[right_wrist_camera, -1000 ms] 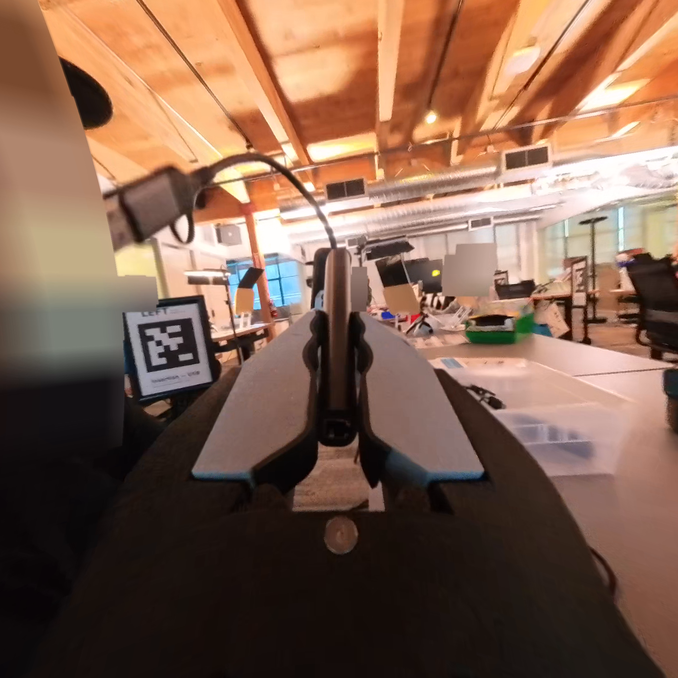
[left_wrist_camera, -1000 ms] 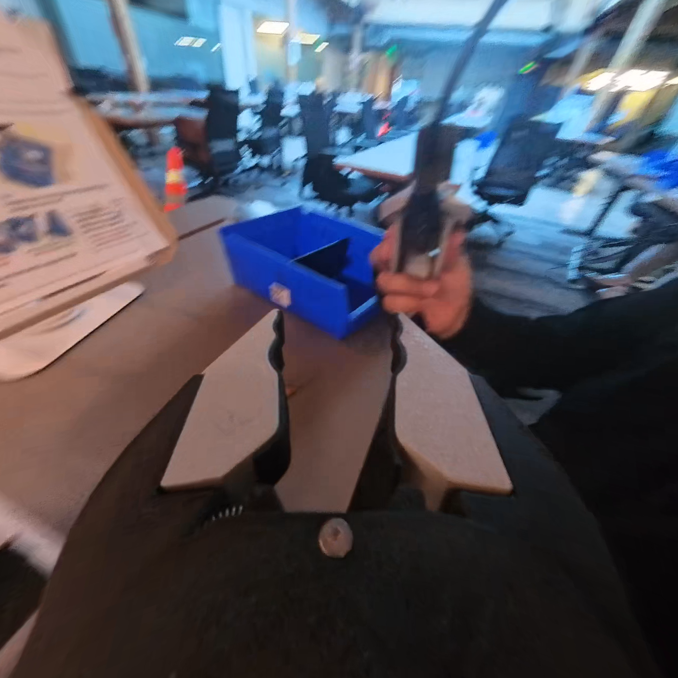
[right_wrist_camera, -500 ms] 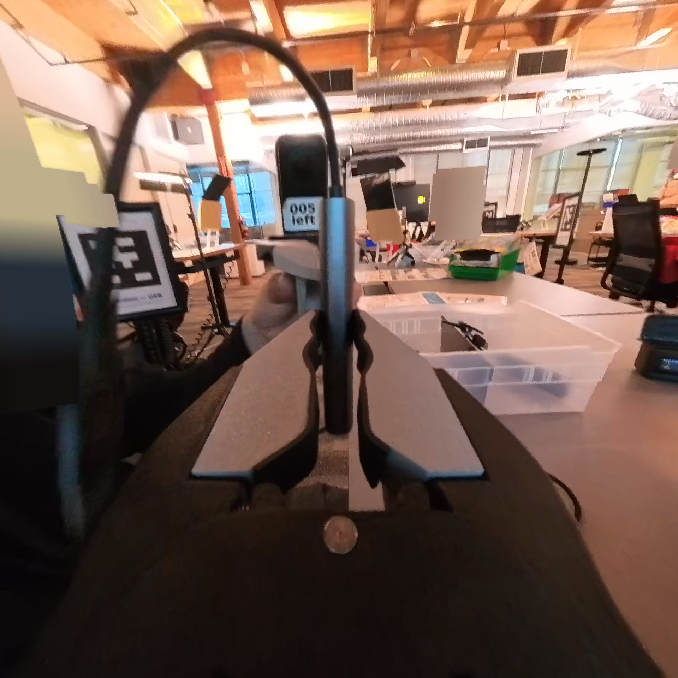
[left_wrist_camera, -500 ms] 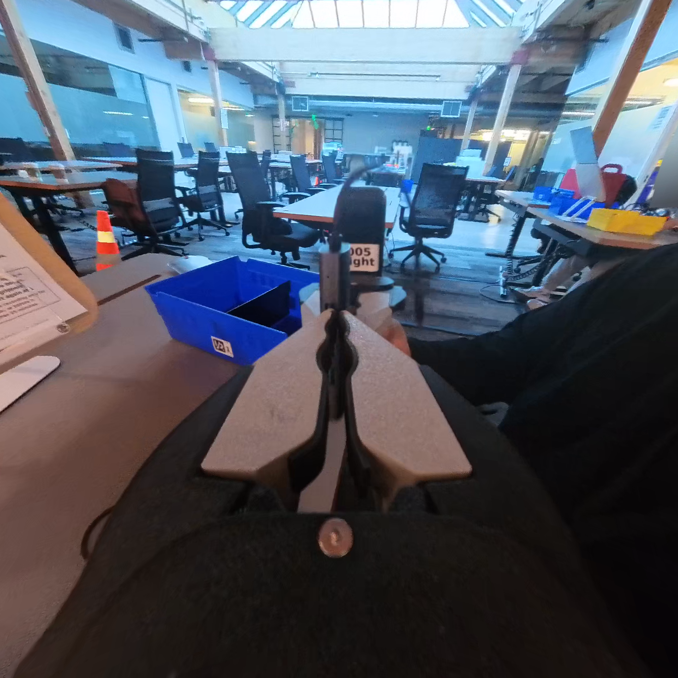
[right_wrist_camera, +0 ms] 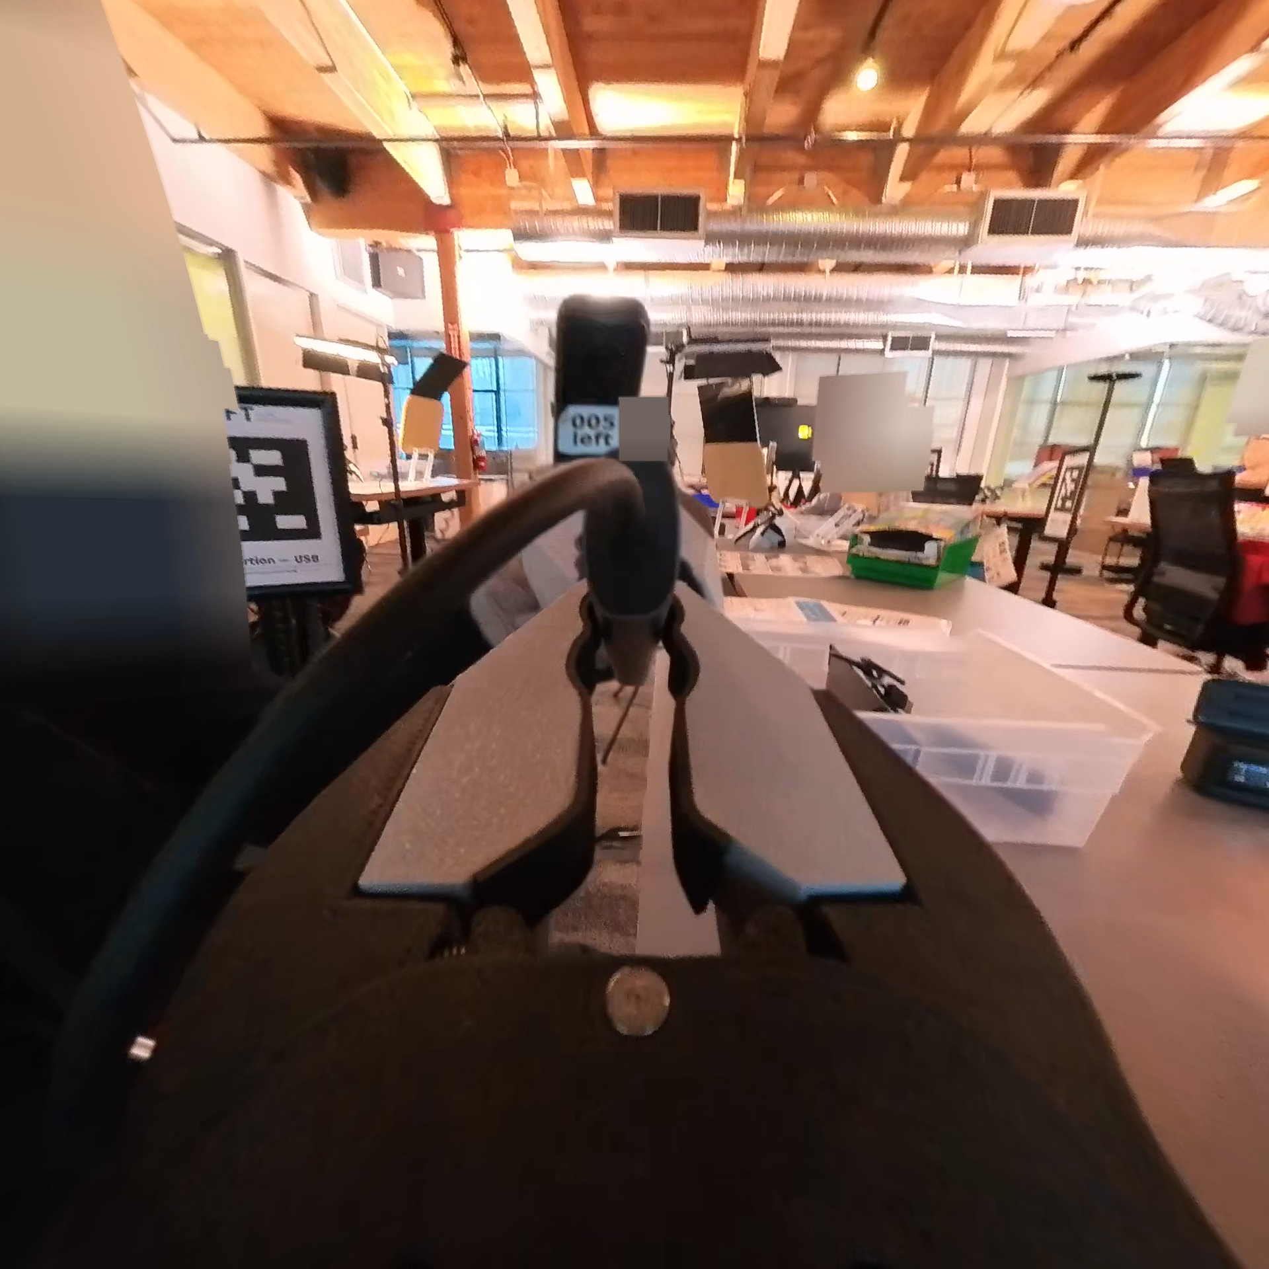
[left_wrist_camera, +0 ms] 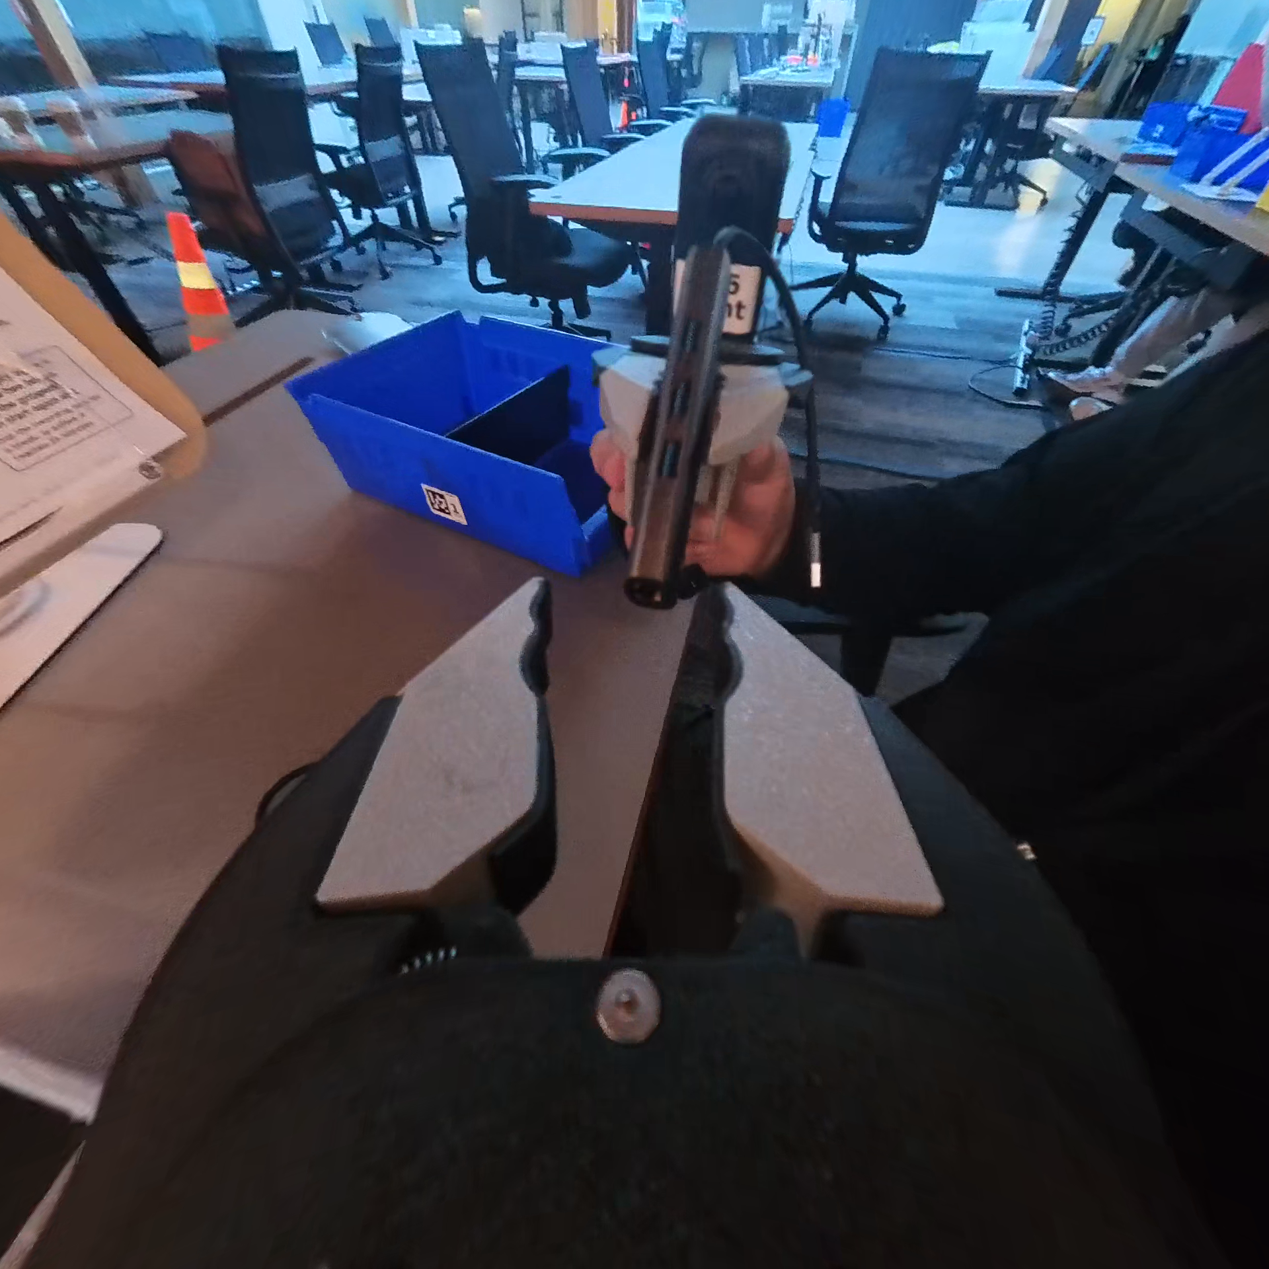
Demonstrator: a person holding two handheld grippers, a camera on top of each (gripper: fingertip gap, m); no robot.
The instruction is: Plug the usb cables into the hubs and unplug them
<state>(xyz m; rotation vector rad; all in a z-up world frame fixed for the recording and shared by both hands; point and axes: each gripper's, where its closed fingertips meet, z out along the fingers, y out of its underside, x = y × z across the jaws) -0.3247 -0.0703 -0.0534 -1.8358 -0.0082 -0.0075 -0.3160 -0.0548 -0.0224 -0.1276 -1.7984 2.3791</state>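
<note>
A slim dark USB hub [left_wrist_camera: 669,439] is held on edge in my right gripper [right_wrist_camera: 632,618], which is shut on it near the fingertips. In the right wrist view the hub [right_wrist_camera: 632,542] stands up from the tips. Its black cable [right_wrist_camera: 412,604] arcs left and down to a loose silver plug [right_wrist_camera: 141,1047], which also hangs free in the left wrist view [left_wrist_camera: 815,559]. My left gripper [left_wrist_camera: 625,611] is open and empty. The hub's near end sits just in front of its mouth, close to the right finger [left_wrist_camera: 776,741].
A blue divided bin [left_wrist_camera: 412,446] stands on the brown table [left_wrist_camera: 206,652] behind the hub. A paper sign on a stand [left_wrist_camera: 62,412] is at the left. A clear plastic bin [right_wrist_camera: 961,728] and a black device [right_wrist_camera: 1229,748] sit to the right. Left and right tips are no more than a few centimetres apart.
My left gripper was shut at the hub's end half a second ago and is now open. The hub sits farther out toward my right fingertips, and its cable has swung lower.
</note>
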